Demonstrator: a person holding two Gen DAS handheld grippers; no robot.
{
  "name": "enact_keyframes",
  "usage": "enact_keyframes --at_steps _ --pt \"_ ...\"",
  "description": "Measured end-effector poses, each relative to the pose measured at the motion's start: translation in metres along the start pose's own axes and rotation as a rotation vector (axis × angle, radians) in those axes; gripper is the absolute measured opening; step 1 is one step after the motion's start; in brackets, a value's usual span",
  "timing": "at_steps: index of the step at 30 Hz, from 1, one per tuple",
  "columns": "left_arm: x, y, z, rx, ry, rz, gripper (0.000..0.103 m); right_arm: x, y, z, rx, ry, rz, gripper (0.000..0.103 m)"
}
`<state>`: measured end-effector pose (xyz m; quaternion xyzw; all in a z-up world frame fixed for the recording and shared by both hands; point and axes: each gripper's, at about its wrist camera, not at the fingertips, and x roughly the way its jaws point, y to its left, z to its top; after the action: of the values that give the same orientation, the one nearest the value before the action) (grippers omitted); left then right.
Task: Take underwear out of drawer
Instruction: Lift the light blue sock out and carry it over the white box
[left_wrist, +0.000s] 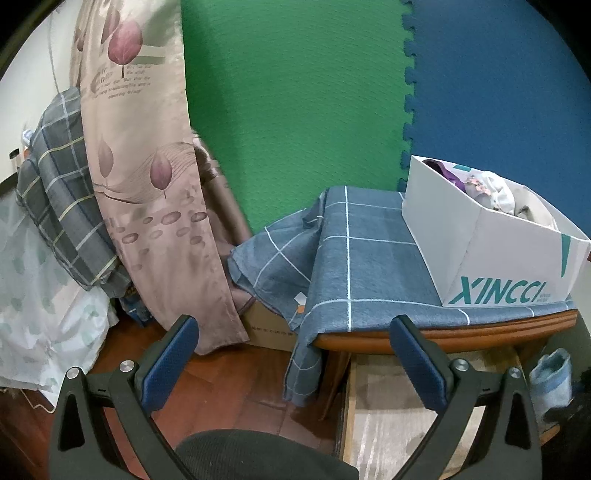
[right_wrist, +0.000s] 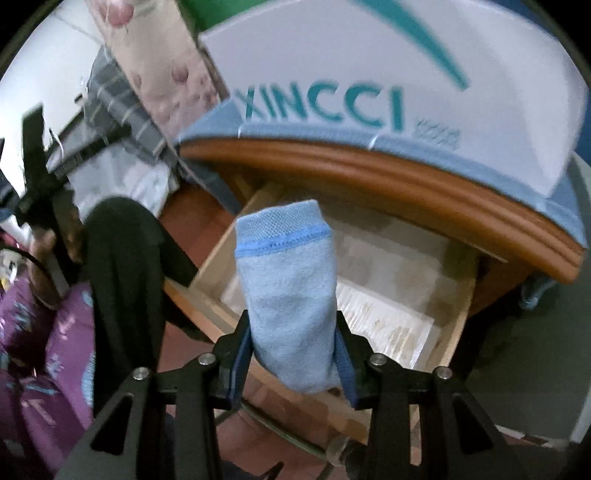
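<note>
R gripper (right_wrist: 293, 354) clamps folded light-blue knit underwear (right_wrist: 288, 291) above open pale wooden drawer (right_wrist: 458, 295); L gripper (left_wrist: 295, 354) wide, empty. Risk: soft roll slips from pads w/ fast swing, dropping back in.

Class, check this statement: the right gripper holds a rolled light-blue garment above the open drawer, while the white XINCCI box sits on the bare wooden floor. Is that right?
Not quite. The XINCCI box sits on the checked blue cloth covering the cabinet top, as the left wrist view shows. The right gripper does hold the light-blue garment above the open drawer.
</note>
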<state>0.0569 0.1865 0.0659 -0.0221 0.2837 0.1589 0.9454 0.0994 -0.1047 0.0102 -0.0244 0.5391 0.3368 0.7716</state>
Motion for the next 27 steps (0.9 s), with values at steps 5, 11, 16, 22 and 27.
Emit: enact_keyframes --at_steps 5,11,16,22,27 --pt "0.0 0.0 0.0 0.004 -0.002 0.001 0.102 -0.022 -0.003 -0.004 0.031 -0.055 -0.016 0.041" --pt "-0.001 -0.001 0.0 0.006 -0.002 0.003 0.102 -0.043 -0.008 -0.012 0.079 -0.104 -0.002 0.041" --pt "-0.002 -0.004 -0.001 0.018 -0.008 0.004 0.102 -0.071 -0.008 -0.006 0.087 -0.167 -0.013 0.041" --pt "-0.003 -0.003 -0.001 0.016 -0.016 -0.002 0.102 -0.101 -0.012 0.01 0.094 -0.237 -0.035 0.041" --pt "-0.004 -0.001 0.001 -0.002 -0.02 -0.009 0.102 -0.12 -0.017 0.029 0.096 -0.285 -0.058 0.041"
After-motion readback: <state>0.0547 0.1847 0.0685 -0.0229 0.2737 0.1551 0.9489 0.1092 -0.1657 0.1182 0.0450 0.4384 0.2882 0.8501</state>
